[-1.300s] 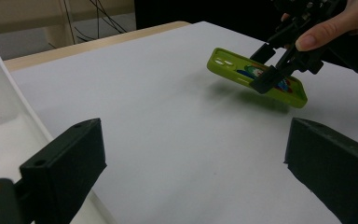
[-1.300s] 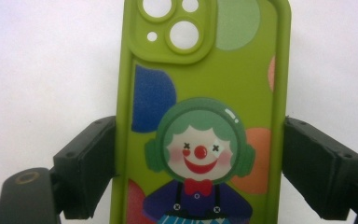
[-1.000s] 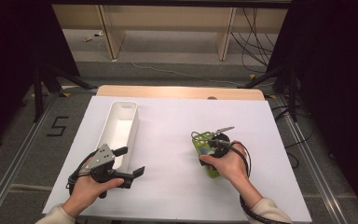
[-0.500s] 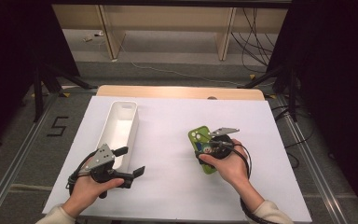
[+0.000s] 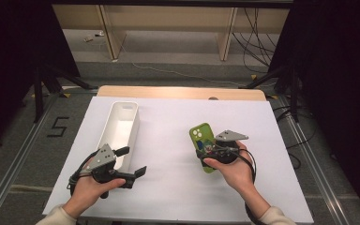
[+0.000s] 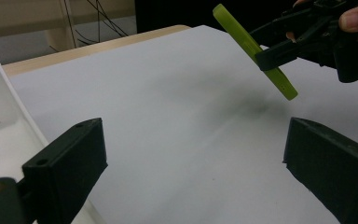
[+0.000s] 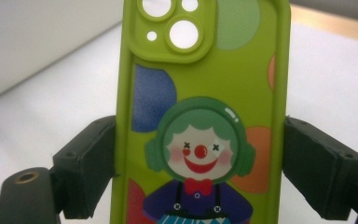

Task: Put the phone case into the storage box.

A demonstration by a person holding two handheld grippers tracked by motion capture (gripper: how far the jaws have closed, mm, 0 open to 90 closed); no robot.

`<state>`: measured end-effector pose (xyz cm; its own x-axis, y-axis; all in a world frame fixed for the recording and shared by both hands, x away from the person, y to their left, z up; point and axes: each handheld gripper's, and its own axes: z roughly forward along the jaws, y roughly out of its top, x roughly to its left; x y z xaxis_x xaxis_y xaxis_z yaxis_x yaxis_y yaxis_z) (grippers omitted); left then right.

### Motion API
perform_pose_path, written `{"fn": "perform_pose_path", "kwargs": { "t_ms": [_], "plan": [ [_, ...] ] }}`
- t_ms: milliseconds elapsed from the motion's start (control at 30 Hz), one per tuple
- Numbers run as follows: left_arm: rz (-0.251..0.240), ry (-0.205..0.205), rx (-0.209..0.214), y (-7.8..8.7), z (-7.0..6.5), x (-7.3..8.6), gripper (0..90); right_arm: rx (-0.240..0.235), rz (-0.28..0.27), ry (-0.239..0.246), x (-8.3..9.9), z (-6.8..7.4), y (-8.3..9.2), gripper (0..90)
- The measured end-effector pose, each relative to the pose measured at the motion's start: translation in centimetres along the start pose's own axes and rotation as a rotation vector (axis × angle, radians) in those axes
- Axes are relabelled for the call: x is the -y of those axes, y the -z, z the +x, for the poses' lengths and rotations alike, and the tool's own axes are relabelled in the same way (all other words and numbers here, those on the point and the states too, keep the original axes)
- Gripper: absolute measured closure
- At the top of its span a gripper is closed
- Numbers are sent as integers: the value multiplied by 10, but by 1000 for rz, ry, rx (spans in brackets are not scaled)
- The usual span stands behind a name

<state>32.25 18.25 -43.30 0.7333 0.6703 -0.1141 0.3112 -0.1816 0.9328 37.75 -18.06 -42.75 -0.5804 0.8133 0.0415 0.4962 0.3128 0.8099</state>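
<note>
**Phone case lifted, tray waiting**

The green phone case (image 5: pixel 202 146) hangs tilted above the white table (image 5: pixel 168 140), clamped by its long edges in the right gripper (image 5: pixel 211 151). The left gripper (image 5: pixel 132 161) rests spread wide beside the white tray (image 5: pixel 120 126). This looks like the carry step; next comes a leftward move and a gentle release.

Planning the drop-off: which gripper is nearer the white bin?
Left. The left gripper hovers open right beside the white bin's near end. The right gripper is off across the table, its fingers shut on the green phone case.
</note>
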Motion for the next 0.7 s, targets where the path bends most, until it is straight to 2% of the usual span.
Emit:
{"fn": "perform_pose_path", "kwargs": {
  "t_ms": [333,500,700],
  "plan": [
    [-3,16,-11,-2,-2,-5,68,-34,-92,47,5,3,8,165],
    [-12,28,-18,-5,-4,-12,84,-45,-112,56,8,6,10,165],
    [-19,31,8,-16,-9,-24,91,-53,-133,61,10,9,11,165]
  ]
}}
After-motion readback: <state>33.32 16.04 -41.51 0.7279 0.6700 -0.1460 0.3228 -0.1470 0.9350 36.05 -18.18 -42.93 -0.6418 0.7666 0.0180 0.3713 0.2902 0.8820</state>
